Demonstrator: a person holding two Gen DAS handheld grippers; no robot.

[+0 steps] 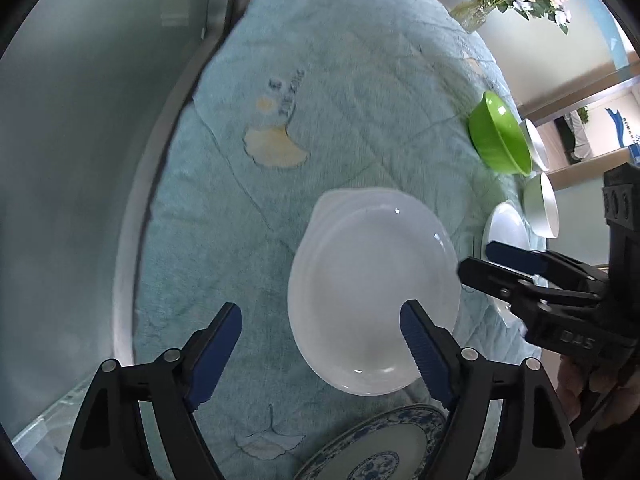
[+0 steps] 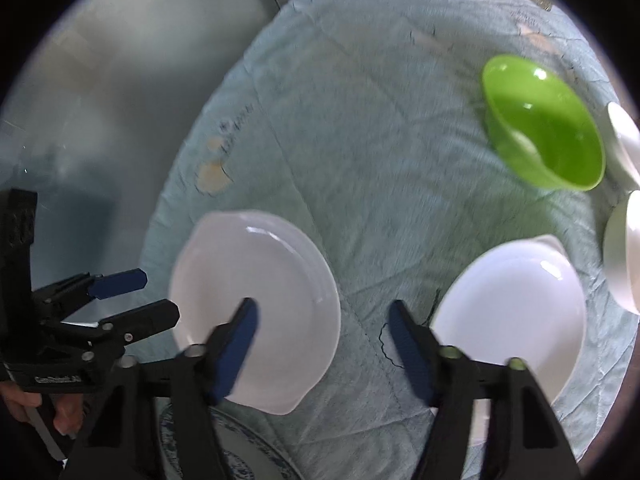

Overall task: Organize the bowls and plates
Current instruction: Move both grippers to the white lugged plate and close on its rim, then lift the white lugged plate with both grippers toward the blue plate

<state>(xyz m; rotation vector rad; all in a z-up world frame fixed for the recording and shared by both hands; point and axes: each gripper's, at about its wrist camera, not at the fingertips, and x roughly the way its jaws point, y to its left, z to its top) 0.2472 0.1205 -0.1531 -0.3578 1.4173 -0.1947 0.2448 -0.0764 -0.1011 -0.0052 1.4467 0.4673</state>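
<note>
Two glossy round white plates — quilted teal cloth beneath.

Home dining table (quilted cloth), flower vase

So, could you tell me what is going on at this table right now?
A person holds a gripper in each hand above a table covered with a light blue cloth. Both the left gripper and the right gripper are open and hold nothing. Below them sits a stack of white plates, with another white plate, a green bowl and a blue-patterned plate nearby. Nothing is gripped yet.
</note>
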